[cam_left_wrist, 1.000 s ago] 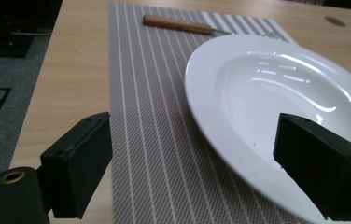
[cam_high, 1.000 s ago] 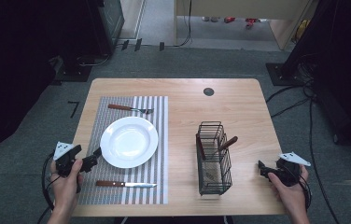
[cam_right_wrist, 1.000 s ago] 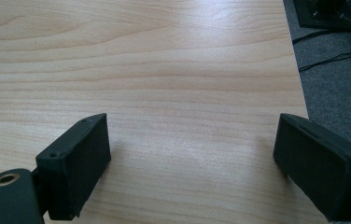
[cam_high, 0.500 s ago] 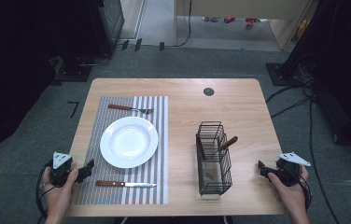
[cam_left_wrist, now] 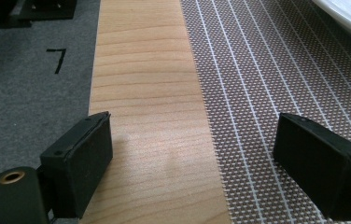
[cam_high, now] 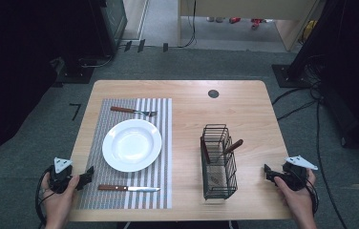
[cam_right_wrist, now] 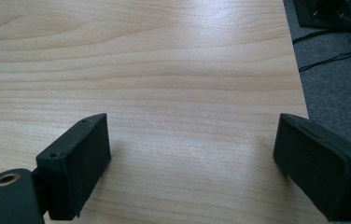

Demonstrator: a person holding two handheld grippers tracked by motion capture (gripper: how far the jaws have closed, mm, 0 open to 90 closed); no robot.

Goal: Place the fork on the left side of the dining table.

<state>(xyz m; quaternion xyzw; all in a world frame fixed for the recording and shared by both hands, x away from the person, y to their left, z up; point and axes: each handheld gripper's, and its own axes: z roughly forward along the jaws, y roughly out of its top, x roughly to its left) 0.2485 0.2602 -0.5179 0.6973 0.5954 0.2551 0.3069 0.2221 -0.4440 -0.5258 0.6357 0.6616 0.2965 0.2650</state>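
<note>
The left gripper (cam_high: pixel 84 177) is pulling back from the plate (cam_high: pixel 131 144) toward the near-left bench (cam_high: pixel 244 109) corner, fingers apart and empty. The knife (cam_high: pixel 128 188) is lying just near of the plate, so placing seems finished. The right gripper (cam_high: pixel 269 173) is idling right of the basket (cam_high: pixel 218 162), fingers apart.

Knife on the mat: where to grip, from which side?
Take the knife by its wooden handle, at the end nearest the left gripper, coming straight down with the fingers across it. It lies flat on the placemat, blade pointing right, so only its narrow sides offer purchase.
</note>
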